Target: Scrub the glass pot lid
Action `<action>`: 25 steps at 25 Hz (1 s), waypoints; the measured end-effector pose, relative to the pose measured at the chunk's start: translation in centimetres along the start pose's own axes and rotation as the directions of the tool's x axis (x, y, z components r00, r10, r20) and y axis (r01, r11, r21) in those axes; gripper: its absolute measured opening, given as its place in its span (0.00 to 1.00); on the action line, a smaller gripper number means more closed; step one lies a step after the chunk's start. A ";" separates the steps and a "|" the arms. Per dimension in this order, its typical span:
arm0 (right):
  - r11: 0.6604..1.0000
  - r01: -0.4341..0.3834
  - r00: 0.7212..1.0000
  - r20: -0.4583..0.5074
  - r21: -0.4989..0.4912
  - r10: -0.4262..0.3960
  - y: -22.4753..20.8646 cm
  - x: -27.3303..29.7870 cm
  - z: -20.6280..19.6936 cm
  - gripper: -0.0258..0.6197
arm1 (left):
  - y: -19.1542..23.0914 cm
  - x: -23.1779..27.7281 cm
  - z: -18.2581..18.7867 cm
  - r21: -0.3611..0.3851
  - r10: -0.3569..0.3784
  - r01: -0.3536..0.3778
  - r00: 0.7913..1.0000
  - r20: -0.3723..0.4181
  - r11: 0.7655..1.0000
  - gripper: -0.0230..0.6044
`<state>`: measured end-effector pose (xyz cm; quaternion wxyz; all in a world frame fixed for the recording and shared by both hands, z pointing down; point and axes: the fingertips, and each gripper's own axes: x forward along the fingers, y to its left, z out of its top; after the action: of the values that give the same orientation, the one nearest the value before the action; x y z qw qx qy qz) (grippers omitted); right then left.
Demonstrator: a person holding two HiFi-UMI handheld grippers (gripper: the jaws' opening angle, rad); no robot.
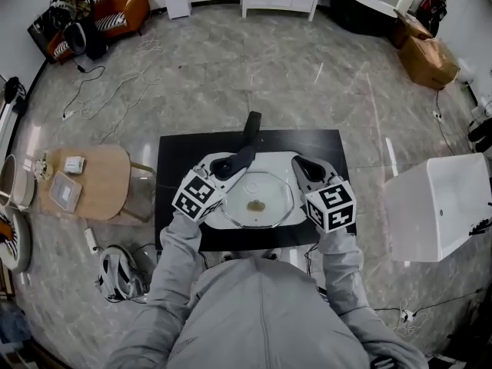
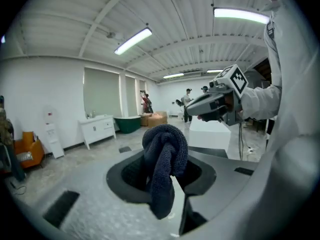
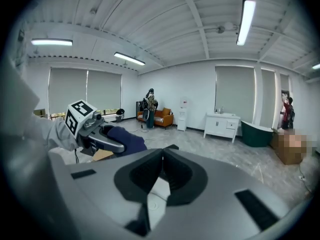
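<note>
The glass pot lid (image 1: pixel 269 187) lies flat on a white tray (image 1: pixel 280 157) on the black table (image 1: pixel 173 175); a brownish smear (image 1: pixel 256 204) marks its centre. My left gripper (image 1: pixel 233 166) hovers over the lid's left rim, shut on a dark blue cloth (image 1: pixel 243 155). In the left gripper view the cloth (image 2: pixel 162 154) is a knotted wad between the jaws, with a tail hanging down. My right gripper (image 1: pixel 300 164) is held over the lid's right rim, shut and empty. Both grippers point out at the room, so neither gripper view shows the lid.
A round wooden side table (image 1: pixel 100 179) with small containers stands to the left. A helmet (image 1: pixel 119 271) lies on the floor beside my left leg. A white box (image 1: pixel 442 202) sits to the right. Cables trail across the floor behind the table.
</note>
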<state>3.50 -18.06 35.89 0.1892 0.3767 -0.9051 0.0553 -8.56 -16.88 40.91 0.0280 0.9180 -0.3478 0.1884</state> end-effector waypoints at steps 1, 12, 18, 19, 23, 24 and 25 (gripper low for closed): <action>1.000 0.006 1.000 0.015 -0.015 -0.006 -0.2 0.0 0.9 0.09 | 1.1 -0.5 1.2 0.011 0.044 -0.044 0.999 0.024 0.999 0.25; 0.986 0.095 0.982 0.173 -0.134 -0.071 -1.8 -1.5 10.0 0.09 | 7.4 -6.1 10.4 0.102 0.333 -0.353 0.927 0.172 0.930 0.25; 0.977 0.116 0.974 0.216 -0.178 -0.076 -1.5 -2.3 12.6 0.09 | 7.1 -8.2 14.5 0.150 0.345 -0.388 0.906 0.247 0.910 0.25; 0.976 0.118 0.972 0.221 -0.186 -0.075 -1.4 -2.5 12.9 0.09 | 6.9 -8.5 15.1 0.154 0.344 -0.390 0.903 0.258 0.908 0.25; 0.970 0.128 0.967 0.243 -0.207 -0.076 -1.2 -3.1 13.9 0.09 | 6.7 -9.4 16.7 0.167 0.349 -0.405 0.892 0.286 0.899 0.25; 0.969 0.132 0.966 0.245 -0.210 -0.079 -1.2 -3.2 14.0 0.09 | 6.7 -9.5 16.9 0.173 0.349 -0.407 0.892 0.288 0.897 0.25; 0.967 0.136 0.966 0.246 -0.214 -0.081 -1.3 -3.2 14.1 0.09 | 6.5 -9.4 17.0 0.180 0.348 -0.408 0.892 0.289 0.895 0.25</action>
<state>2.21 -20.24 21.60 0.1257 0.4055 -0.8993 -0.1047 -13.75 -19.00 21.20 -0.1625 0.8451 -0.4965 0.1135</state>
